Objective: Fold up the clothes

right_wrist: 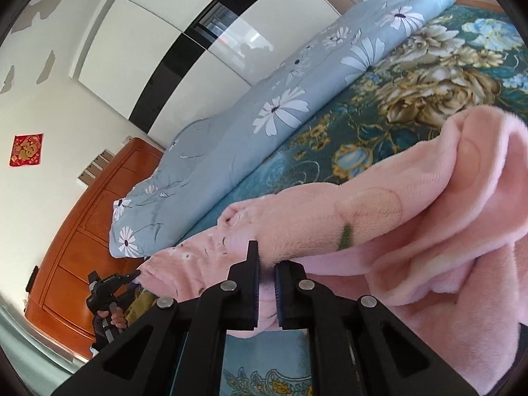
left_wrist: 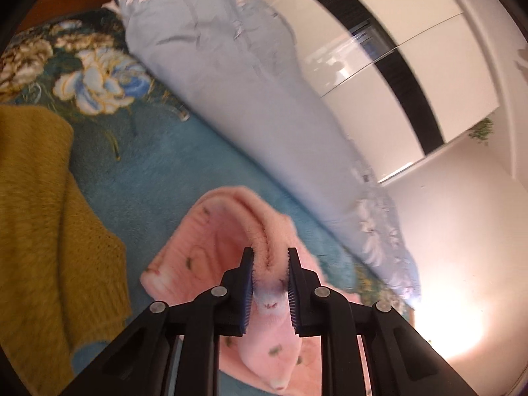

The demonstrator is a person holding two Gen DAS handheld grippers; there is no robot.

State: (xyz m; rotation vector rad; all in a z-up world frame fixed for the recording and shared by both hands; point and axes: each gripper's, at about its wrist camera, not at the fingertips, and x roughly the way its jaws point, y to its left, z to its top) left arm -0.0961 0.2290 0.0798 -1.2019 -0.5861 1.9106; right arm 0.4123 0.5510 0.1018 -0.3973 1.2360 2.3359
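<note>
A fluffy pink garment (left_wrist: 211, 250) with small green marks hangs over the teal floral bedspread (left_wrist: 171, 171). My left gripper (left_wrist: 270, 264) is shut on a folded edge of it and holds it lifted. In the right wrist view the pink garment (right_wrist: 412, 217) stretches across the frame, and my right gripper (right_wrist: 266, 264) is shut on its lower edge. The left gripper (right_wrist: 132, 277) also shows there at the far end of the garment, held by a hand.
A mustard knitted sweater (left_wrist: 43, 231) lies on the bed at the left. A rolled light-blue quilt with white daisies (left_wrist: 237, 76) runs along the bed's far side, also seen in the right wrist view (right_wrist: 264, 112). A white wardrobe (right_wrist: 171, 33) and a wooden headboard (right_wrist: 85, 217) stand behind.
</note>
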